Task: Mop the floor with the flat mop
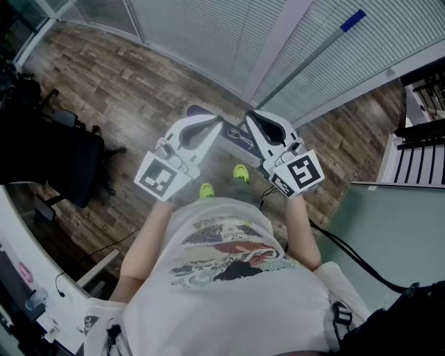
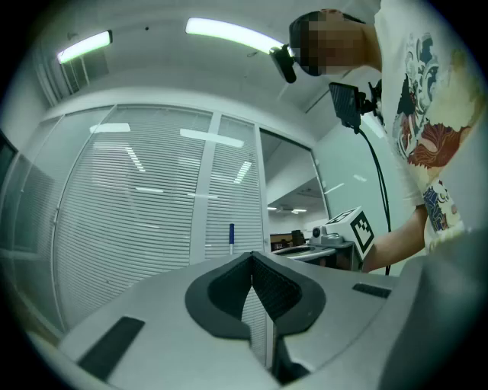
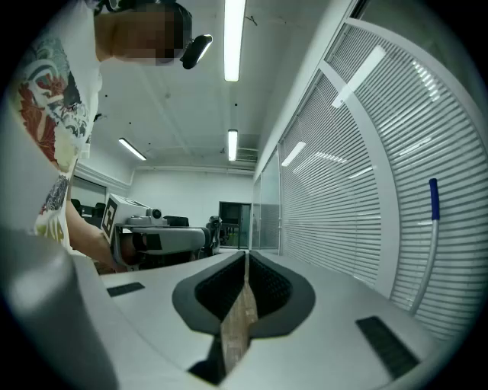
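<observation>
The flat mop leans against the blind-covered glass wall; its grey pole (image 1: pixel 306 59) rises to a blue tip (image 1: pixel 354 19), and its dark head (image 1: pixel 235 136) lies on the wood floor, partly hidden behind the grippers. My left gripper (image 1: pixel 217 124) and right gripper (image 1: pixel 252 117) are held side by side at chest height, short of the mop and touching nothing. Both are shut and hold nothing. In the left gripper view the shut left gripper (image 2: pixel 252 260) faces the blinds, with the blue tip (image 2: pixel 231 235) beyond. The right gripper (image 3: pixel 245 256) has the pole (image 3: pixel 431 228) off to its right.
A black office chair (image 1: pixel 61 161) stands at the left, with a white desk edge (image 1: pixel 21 264) near it. A grey-green panel (image 1: pixel 396 229) and a black railing (image 1: pixel 421 156) are at the right. A black cable (image 1: pixel 348 250) trails beside my right arm. Green shoes (image 1: pixel 240 172) show below.
</observation>
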Motion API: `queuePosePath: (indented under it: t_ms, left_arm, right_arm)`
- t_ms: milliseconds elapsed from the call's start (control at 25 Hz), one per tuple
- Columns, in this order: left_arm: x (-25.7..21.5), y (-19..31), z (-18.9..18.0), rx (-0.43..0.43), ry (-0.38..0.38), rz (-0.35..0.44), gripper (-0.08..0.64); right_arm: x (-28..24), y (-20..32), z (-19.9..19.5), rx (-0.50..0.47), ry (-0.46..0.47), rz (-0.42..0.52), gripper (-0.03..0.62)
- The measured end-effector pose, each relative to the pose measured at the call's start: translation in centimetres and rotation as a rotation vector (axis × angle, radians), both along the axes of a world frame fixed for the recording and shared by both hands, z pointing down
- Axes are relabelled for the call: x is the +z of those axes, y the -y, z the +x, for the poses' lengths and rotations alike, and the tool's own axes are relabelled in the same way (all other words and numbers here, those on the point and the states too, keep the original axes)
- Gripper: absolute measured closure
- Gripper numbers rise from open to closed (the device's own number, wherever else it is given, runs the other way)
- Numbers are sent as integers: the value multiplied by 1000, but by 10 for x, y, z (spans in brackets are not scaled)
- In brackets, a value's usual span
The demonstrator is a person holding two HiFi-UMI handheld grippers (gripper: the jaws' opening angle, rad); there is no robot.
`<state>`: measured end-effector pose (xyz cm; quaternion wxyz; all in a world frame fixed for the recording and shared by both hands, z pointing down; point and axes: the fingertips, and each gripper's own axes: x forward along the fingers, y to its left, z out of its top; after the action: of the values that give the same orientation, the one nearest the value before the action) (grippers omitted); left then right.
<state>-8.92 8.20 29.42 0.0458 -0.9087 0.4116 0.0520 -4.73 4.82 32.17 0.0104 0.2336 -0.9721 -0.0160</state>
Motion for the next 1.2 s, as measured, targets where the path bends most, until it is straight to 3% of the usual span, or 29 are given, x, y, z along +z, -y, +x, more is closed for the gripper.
queuePosePath:
  t_ms: [280, 440, 560, 640, 840, 1200]
  left_arm:
    - [1, 5, -3, 5, -30, -14, 551]
    - [2, 16, -1, 46, -53, 25, 551]
    - [17, 15, 1, 25, -27, -62, 551]
    - [25, 28, 10, 38, -7, -101, 551]
    - [15, 36, 30, 118, -39, -66, 551]
    - [7, 50, 72, 198, -17, -56, 551]
  right_arm:
    - [6, 0, -1, 7, -5, -8, 561]
    - [7, 14, 4, 36, 71, -39, 560]
    - [14, 18, 9, 17, 111, -129, 560]
    - [7, 28, 24, 43, 98, -124, 560]
    - [-7, 26, 53, 140, 65, -68, 560]
    - [10, 38, 95, 208, 49, -114, 560]
